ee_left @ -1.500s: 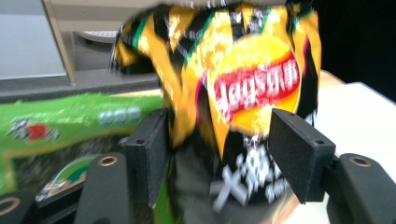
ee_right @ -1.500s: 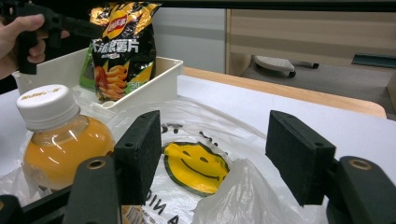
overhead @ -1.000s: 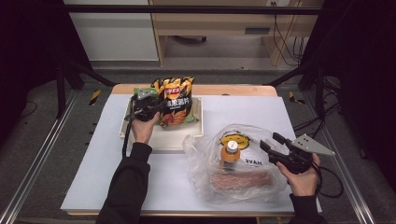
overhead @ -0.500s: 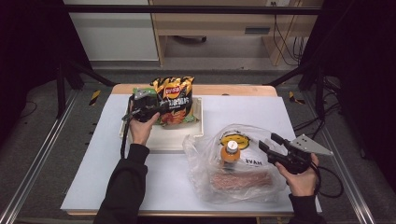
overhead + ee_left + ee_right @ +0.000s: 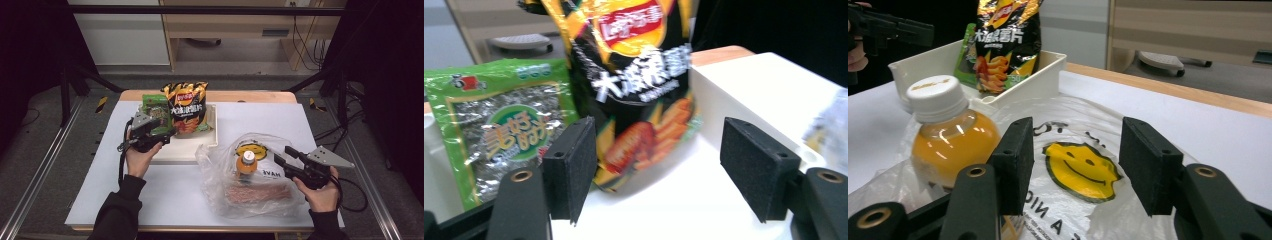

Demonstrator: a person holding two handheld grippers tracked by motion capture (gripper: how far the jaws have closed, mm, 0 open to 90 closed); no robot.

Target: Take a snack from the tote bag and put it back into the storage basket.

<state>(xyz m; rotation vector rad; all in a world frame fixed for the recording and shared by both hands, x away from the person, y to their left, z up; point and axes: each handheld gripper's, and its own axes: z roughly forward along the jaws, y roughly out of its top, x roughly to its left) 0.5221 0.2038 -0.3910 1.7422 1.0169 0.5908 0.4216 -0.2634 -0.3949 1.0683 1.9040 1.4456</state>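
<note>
My left gripper [image 5: 167,131] sits over the near left part of the white tray [image 5: 212,131], its jaws wide and just opened further, with nothing pressed between the pads. In the left gripper view the chip bag [image 5: 634,85] stands upright just ahead of the jaws, leaning against the tray's far side, and the green seaweed packet [image 5: 499,125] stands touching it on the left. Neither pad [image 5: 571,165] touches the chip bag; there is a gap to it on both sides.

My right gripper [image 5: 280,161] rests at the right edge of the clear plastic bag [image 5: 220,175], which lies on the table [image 5: 325,125] just near the tray. Its jaws stand about half open and have just been closing, with only the bag's smiley print [image 5: 1080,167] seen between them and no pad pressing on it. The orange juice bottle [image 5: 950,137] stands inside the bag, just left of the left jaw. A flat reddish packet [image 5: 257,192] lies in the bag nearer to me.
</note>
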